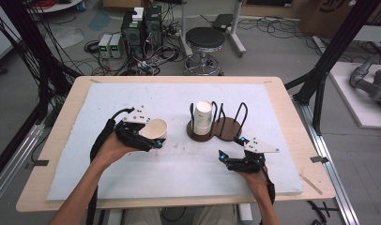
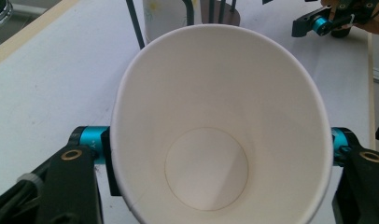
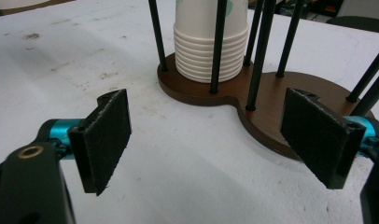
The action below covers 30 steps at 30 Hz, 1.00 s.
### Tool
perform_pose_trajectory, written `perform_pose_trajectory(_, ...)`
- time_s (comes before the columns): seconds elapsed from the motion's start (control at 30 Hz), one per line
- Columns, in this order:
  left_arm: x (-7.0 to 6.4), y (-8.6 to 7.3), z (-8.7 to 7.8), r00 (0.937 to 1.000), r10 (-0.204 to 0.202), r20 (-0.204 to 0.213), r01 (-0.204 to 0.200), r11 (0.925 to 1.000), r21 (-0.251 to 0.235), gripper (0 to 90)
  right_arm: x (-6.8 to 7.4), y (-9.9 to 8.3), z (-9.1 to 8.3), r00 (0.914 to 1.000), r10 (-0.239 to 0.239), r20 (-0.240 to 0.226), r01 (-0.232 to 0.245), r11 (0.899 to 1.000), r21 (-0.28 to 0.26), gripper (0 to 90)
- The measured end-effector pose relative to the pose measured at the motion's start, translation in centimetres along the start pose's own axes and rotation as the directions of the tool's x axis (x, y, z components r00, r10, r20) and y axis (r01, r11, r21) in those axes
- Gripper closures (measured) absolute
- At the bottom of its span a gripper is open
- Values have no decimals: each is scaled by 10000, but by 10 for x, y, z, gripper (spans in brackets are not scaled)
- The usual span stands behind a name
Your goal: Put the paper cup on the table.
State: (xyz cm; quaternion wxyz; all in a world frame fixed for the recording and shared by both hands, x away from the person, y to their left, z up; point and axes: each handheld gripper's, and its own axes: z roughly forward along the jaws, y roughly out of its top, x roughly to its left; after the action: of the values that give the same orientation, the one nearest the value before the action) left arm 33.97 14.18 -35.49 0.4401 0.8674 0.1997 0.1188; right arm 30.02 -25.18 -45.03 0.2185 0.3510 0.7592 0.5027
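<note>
My left gripper [image 1: 150, 137] is shut on a white paper cup [image 1: 155, 129], held left of the holder with its mouth tipped toward the camera. In the left gripper view the paper cup [image 2: 215, 135] sits between the jaws, its empty inside showing. A stack of upside-down white cups [image 1: 202, 117] stands in the left bay of a brown wooden cup holder [image 1: 228, 128] with black wire posts. My right gripper [image 1: 231, 147] stands open in front of the holder, nothing between its pads [image 3: 106, 137]. The stack of cups [image 3: 211, 46] and the holder's base [image 3: 271, 107] lie just beyond those pads.
A white foam sheet [image 1: 179, 168] covers the wooden table [image 1: 62, 103]. Behind the table, on the floor, stand a black stool [image 1: 205, 40], electronics boxes [image 1: 132, 33] and tangled cables. Black frame posts [image 1: 320, 79] rise at the right.
</note>
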Motion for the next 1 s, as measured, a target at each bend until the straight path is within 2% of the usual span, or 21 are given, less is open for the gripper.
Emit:
perform_pose_trajectory(0.4,0,0,1,10000,61,-70,-60,9999,128,315,0,0,0,10000,-16,42,16,10000,-24,170)
perform_pose_trajectory(0.7,1,1,4,10000,64,63,-65,9997,215,315,0,0,1,10000,-16,72,16,10000,61,170)
perform_pose_trajectory(1.0,0,4,21,9997,72,218,-81,9990,439,315,0,0,1,9999,20,114,-21,10000,82,170)
